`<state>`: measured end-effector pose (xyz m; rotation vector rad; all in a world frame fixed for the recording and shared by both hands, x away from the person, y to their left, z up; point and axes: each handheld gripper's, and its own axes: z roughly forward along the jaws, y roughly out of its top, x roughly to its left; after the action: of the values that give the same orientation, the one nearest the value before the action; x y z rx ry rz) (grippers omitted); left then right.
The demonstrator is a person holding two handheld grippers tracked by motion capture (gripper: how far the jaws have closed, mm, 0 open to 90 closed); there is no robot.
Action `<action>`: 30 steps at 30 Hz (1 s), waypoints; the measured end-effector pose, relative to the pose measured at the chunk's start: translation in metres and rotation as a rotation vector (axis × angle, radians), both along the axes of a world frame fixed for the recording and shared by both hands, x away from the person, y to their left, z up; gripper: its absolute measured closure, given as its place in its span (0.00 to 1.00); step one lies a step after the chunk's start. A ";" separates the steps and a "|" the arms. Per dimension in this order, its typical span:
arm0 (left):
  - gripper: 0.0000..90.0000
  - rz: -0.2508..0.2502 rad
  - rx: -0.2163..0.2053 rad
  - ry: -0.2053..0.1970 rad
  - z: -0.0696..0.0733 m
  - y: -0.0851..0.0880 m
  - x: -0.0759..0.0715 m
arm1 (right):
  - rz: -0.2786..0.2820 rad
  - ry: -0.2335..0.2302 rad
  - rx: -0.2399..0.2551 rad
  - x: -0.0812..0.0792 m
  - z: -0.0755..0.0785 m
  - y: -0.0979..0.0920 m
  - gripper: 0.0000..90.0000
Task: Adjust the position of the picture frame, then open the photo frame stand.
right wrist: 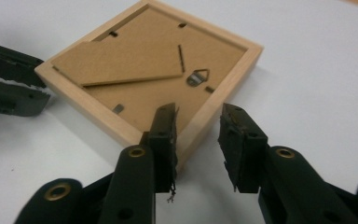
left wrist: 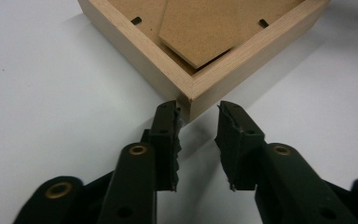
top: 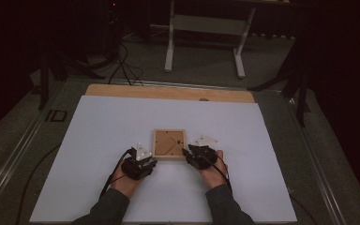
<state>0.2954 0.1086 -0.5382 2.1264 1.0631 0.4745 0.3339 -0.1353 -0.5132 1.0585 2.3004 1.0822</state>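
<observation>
L claw [left wrist: 198,116] at frame [left wrist: 200,70] corner, R claw [right wrist: 198,123] astride edge, "ID" marking [top: 56,116]

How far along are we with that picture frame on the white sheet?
Done: the wooden frame lies face-down, backing board up. In hand: the left hand-held gripper is open at one corner, and the right hand-held gripper is open astride the frame's side rail. Left: the small tabs appear unturned, board unremoved.
</observation>
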 end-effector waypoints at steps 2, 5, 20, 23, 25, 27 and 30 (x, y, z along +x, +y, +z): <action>0.72 0.009 0.002 0.005 0.000 0.002 0.001 | -0.007 -0.016 0.017 -0.001 0.004 -0.004 0.72; 0.70 0.020 -0.017 0.004 0.002 0.008 0.000 | -0.020 -0.040 0.041 -0.001 0.009 -0.011 0.71; 0.62 -0.022 -0.122 -0.009 0.022 0.013 -0.004 | 0.000 -0.063 0.099 -0.009 0.021 -0.027 0.79; 0.62 -0.037 -0.130 -0.022 0.028 0.012 -0.005 | 0.004 -0.058 0.090 -0.012 0.019 -0.025 0.84; 0.62 -0.046 -0.132 -0.033 0.032 0.011 -0.005 | 0.015 -0.051 0.073 -0.013 0.016 -0.023 0.92; 0.62 -0.050 -0.138 -0.043 0.034 0.010 -0.005 | 0.029 -0.033 0.073 -0.014 0.013 -0.020 0.98; 0.62 -0.052 -0.130 -0.047 0.038 0.008 -0.004 | 0.039 -0.022 0.050 -0.015 0.010 -0.014 0.99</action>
<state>0.2917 0.1170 -0.5004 2.0141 0.9830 0.4175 0.3191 -0.1498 -0.5033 1.0191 2.2961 1.1664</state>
